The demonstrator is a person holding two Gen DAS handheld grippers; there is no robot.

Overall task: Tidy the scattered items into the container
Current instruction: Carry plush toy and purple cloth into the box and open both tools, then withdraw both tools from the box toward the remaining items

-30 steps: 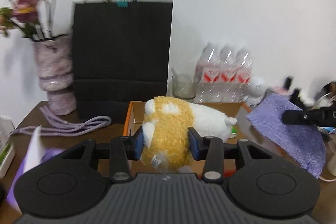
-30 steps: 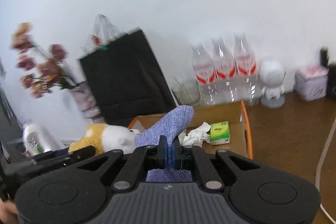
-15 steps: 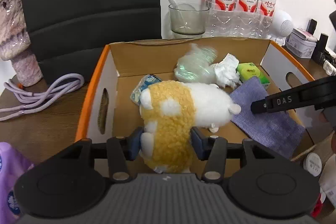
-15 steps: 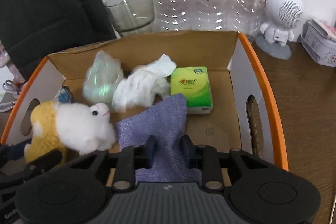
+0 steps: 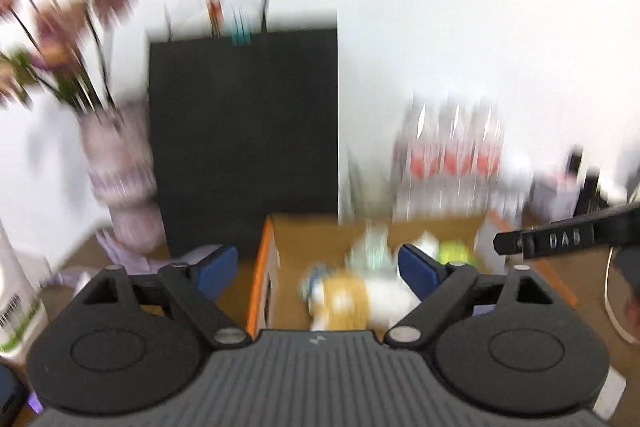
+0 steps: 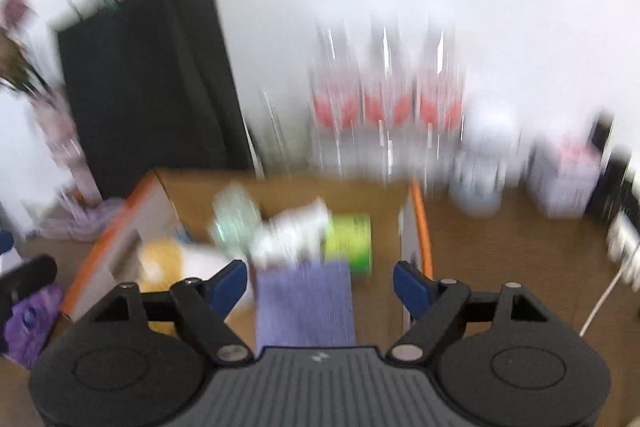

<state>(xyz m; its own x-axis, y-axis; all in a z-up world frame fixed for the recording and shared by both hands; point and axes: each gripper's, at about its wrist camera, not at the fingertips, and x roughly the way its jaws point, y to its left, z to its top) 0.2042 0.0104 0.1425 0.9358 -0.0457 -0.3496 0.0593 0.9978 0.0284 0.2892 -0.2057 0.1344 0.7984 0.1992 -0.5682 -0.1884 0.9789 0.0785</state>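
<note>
Your left hand-held gripper [image 5: 316,269] is spread wide and empty above the cardboard box [image 5: 262,267]; the plush toy [image 5: 352,297] lies inside, just beyond its fingers. Your right hand-held gripper [image 6: 320,281] is likewise wide apart, the purple cloth [image 6: 306,303] lying loose in the box directly ahead between its fingers.

1. Left wrist view: looks forward along the left gripper [image 5: 318,269], raised just above the near-left corner of the cardboard box [image 5: 260,267], facing the wall.
2. Right wrist view: looks forward along the right gripper [image 6: 320,283], close over the box's [image 6: 418,211] near edge, same heading.
3. Shared: box, black bag [image 5: 244,131] [image 6: 144,83], bottles [image 5: 452,163] [image 6: 388,111]. Both blurred.
</note>
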